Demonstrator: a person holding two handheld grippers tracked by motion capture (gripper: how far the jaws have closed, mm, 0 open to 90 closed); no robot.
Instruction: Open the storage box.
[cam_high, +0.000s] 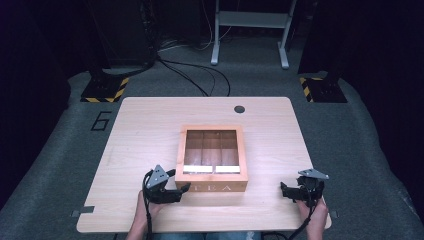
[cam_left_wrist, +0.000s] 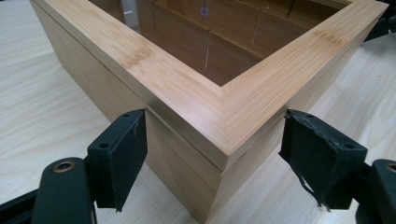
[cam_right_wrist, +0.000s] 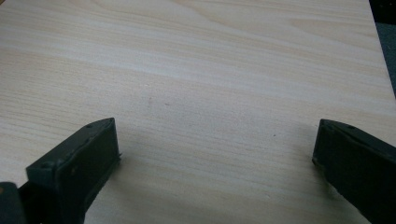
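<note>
A wooden tea box (cam_high: 212, 187) with a glass-paned lid stands in the middle of the pale wooden table (cam_high: 140, 130), the letters TEA on its front wall. My left gripper (cam_high: 180, 181) sits at the box's front left corner. In the left gripper view that corner of the box (cam_left_wrist: 187, 88) lies between the jaws of the left gripper (cam_left_wrist: 215, 140), one black pad close to each face; I see no clear press. My right gripper (cam_high: 290, 192) rests near the table's front right, well away from the box. In its own view the right gripper (cam_right_wrist: 215, 140) stands wide open over bare table (cam_right_wrist: 210, 70).
Dividers split the box's inside under the glass (cam_high: 212, 147). A round cable hole (cam_high: 239, 109) marks the table's far edge. Beyond the table are grey carpet, black cables and a white stand's legs (cam_high: 250, 30). A person's hands hold both grippers at the near edge.
</note>
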